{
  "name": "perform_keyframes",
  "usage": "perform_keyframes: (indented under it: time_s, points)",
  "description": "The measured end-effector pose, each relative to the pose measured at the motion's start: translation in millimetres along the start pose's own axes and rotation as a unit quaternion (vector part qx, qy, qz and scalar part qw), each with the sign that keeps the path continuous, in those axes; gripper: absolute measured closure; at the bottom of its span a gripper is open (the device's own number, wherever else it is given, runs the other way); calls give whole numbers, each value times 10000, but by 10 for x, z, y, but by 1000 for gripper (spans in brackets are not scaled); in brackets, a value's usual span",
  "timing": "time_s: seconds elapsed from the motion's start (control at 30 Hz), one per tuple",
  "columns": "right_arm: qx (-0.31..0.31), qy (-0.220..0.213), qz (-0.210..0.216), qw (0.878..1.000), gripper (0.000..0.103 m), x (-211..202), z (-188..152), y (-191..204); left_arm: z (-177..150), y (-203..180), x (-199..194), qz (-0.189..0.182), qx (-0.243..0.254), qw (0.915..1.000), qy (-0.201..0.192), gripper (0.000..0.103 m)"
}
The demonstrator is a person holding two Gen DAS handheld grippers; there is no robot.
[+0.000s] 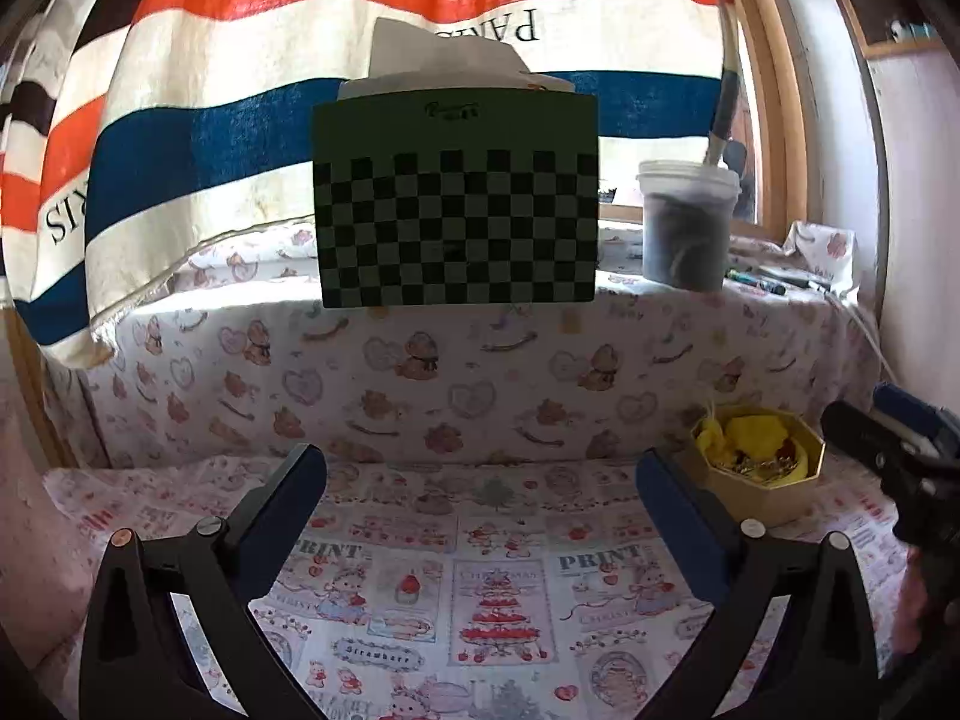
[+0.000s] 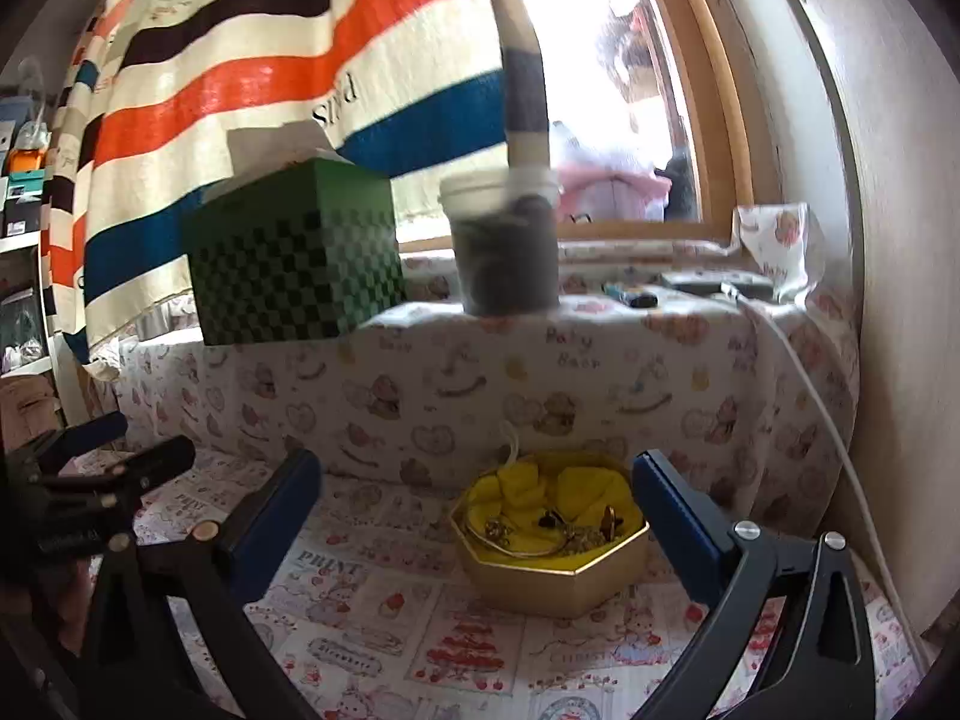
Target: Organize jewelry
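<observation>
A gold hexagonal jewelry box (image 2: 555,576) with yellow lining sits on the printed cloth, just ahead of my right gripper (image 2: 477,474), which is open and empty. Inside the box lie a gold bangle (image 2: 516,546), a ring and a tangle of chain. In the left wrist view the same box (image 1: 759,483) is at the right, beyond my open, empty left gripper (image 1: 480,468). The right gripper's black body (image 1: 894,456) shows at the right edge of that view. The left gripper (image 2: 90,480) appears at the left of the right wrist view.
A raised ledge covered in bear-print cloth (image 1: 420,372) runs behind the work surface. On it stand a green checkered tissue box (image 1: 456,204) and a white tub of dark contents (image 1: 687,222). A striped towel (image 1: 240,90) hangs behind. A white cable (image 2: 828,420) trails down at the right.
</observation>
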State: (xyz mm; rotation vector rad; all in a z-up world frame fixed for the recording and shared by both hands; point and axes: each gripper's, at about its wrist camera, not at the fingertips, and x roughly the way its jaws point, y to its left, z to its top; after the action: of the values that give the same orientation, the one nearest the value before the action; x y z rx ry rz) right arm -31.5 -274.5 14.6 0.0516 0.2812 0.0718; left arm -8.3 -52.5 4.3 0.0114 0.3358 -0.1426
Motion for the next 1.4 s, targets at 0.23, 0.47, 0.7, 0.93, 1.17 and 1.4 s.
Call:
perform_keyframes:
  time_s: [0.23, 0.47, 0.7, 0.93, 1.17, 1.4]
  points:
    - [57, 53, -375, 9993, 0, 18, -5, -20, -38, -67, 68, 23, 109, 9999, 91, 0]
    - [-243, -34, -801, 9965, 0, -10, -10, 89, -42, -7, -13, 31, -56, 9998, -173, 0]
    - [-163, 43, -754, 9970, 0, 17, -2, 42, -32, 57, 16, 140, -217, 9996, -126, 0]
    - [-267, 67, -763, 9967, 0, 26, -7, 97, -36, 88, 32, 48, -276, 9996, -104, 0]
    - [-195, 80, -771, 9968, 0, 25, -8, 71, -33, 66, 2, 202, -215, 9994, -193, 0]
    - [-250, 85, -762, 9967, 0, 28, -8, 100, -34, 40, -3, 227, -134, 9995, -197, 0]
